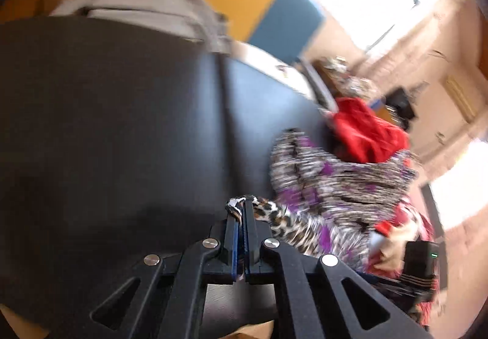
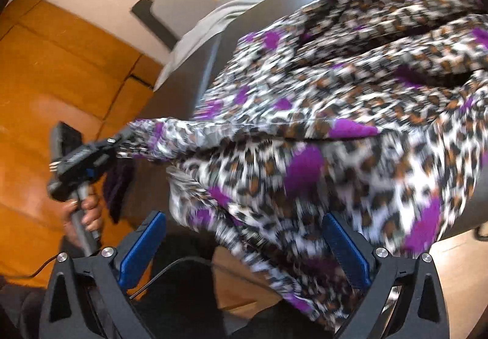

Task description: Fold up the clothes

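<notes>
A leopard-print garment with purple patches is seen spread loosely over the near edge of the dark tabletop, part of it hanging off that edge and part bunched up on the surface. A corner of it is pinched between the shut left tongs, which are held out past the tabletop's edge by a hand in the right wrist view, so that the cloth is drawn taut toward them. The right tongs are spread wide, with a hanging fold of the garment between the blue pads but not clamped. A red garment lies in a crumpled heap toward the far right corner, just behind the leopard print, and pale grey cloth is stacked flat at the far left edge, seemingly folded, though blur makes this uncertain. No crease or fold can be made out in the leopard-print piece itself; it is judged to be held for spreading or aligning rather than finished. The red garment appears unfolded, so folding is judged to be left for at least these two.
</notes>
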Demonstrator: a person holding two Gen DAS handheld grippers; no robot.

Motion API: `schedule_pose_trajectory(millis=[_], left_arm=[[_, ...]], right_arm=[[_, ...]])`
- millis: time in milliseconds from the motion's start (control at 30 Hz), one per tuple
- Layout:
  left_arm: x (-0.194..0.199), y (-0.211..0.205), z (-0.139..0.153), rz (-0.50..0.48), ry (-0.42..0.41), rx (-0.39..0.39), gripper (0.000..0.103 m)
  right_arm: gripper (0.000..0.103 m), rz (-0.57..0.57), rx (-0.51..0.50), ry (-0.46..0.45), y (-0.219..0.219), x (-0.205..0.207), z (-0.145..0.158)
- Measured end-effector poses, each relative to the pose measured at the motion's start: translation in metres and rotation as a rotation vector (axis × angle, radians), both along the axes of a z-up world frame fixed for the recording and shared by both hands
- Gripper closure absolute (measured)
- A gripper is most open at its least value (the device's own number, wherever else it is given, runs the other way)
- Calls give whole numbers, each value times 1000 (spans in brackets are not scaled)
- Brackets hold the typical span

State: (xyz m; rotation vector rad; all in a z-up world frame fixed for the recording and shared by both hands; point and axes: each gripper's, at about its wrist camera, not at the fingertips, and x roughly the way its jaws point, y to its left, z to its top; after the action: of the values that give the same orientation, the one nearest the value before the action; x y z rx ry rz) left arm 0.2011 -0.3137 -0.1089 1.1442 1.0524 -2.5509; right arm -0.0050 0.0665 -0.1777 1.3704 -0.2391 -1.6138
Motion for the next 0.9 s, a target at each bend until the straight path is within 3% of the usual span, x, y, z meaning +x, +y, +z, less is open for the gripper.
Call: schedule_pose_trajectory(millis=[67, 167, 267, 400, 467, 533, 700, 800, 900], left_arm=[[20, -6, -8, 36, -20, 14, 101], [33, -6, -10, 46, -32, 9, 100], [41, -1, -8, 37, -27, -4, 100], [51, 4, -4, 26, -20, -21, 101], [54, 8, -3, 19, -19, -31, 101], [43, 17, -6, -11, -40, -37, 99], [32, 35, -15, -44, -44, -15, 96], [37, 40, -15, -42, -32, -2, 92], [44, 41, -17, -33, -46, 3, 92]], right_arm=[[0, 106, -18, -67, -12, 15, -3], [0, 183, 6, -92, -21, 34, -5], [0, 159, 33, -94, -18, 36, -7], [0, 46, 79, -57, 0, 23, -3], [1, -24, 92, 31, 1, 11, 9], [1, -68, 140, 207, 0, 6, 32], [1, 155, 328, 690, -63, 40, 57], [11, 306, 320, 745, -106, 53, 48], [13, 343, 301, 720, -139, 48, 32]])
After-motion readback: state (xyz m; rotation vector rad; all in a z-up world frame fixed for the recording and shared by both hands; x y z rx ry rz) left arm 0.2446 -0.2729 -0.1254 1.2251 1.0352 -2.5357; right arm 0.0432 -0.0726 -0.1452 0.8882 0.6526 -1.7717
